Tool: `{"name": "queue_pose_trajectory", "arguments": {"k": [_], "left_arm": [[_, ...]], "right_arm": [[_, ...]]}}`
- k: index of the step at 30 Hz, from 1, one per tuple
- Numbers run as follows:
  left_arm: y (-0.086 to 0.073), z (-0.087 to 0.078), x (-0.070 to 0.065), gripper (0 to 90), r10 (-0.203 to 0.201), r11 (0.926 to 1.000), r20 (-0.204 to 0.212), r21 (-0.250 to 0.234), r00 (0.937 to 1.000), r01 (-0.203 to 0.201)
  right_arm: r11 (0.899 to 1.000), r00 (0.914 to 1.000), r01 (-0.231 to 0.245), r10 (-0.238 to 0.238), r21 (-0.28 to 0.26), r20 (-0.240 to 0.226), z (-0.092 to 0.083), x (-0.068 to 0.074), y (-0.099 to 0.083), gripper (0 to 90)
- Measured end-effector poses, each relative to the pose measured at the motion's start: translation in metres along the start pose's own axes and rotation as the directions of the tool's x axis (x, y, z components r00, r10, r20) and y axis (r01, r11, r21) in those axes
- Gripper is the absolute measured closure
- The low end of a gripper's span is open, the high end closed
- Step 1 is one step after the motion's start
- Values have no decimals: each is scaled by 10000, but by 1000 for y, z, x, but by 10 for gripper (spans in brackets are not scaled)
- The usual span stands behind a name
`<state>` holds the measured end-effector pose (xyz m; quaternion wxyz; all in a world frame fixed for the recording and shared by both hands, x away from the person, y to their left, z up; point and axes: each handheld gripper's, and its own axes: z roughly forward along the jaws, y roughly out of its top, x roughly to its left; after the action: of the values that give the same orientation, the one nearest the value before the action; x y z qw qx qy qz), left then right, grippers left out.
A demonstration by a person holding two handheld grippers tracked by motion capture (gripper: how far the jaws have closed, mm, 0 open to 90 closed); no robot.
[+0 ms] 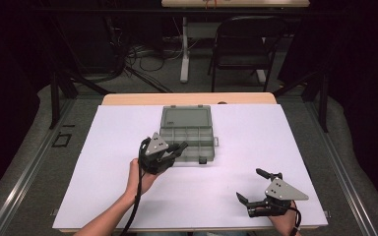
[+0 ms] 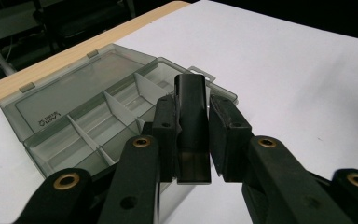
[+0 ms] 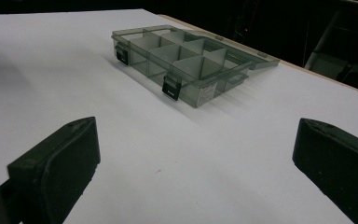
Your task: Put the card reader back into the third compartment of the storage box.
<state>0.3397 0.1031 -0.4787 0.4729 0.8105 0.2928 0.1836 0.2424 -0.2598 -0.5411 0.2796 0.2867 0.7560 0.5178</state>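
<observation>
While left gripper jaws clamp a black block, right gripper gapes wide (box label unreadable).

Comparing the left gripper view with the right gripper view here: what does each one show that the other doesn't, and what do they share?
Left gripper view: the left gripper shut on a dark flat piece, held over the box's compartments, and the inside of the open lid.

Right gripper view: the right gripper wide open with nothing between its fingers, and the box's two black latches on its front wall.

Both: the open grey divided box on the white tabletop.
</observation>
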Motion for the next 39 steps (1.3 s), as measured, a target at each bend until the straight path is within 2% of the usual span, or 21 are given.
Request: {"name": "queue_pose_trajectory", "arguments": {"k": [8,20,39], "left_arm": [[8,3,9,733,-162,9997,-46,-175,9999,161],[16,18,17,733,-279,9996,-163,-97,9995,277],[24,42,29,733,-703,9975,-393,58,9968,706]], "right_arm": [[10000,10000,39,-39,-21,12,0,0,0,0],[10000,10000,-48,48,-16,40,0,-1,0,0],[9999,9999,-103,103,-15,73,0,-2,-1,0]]}}
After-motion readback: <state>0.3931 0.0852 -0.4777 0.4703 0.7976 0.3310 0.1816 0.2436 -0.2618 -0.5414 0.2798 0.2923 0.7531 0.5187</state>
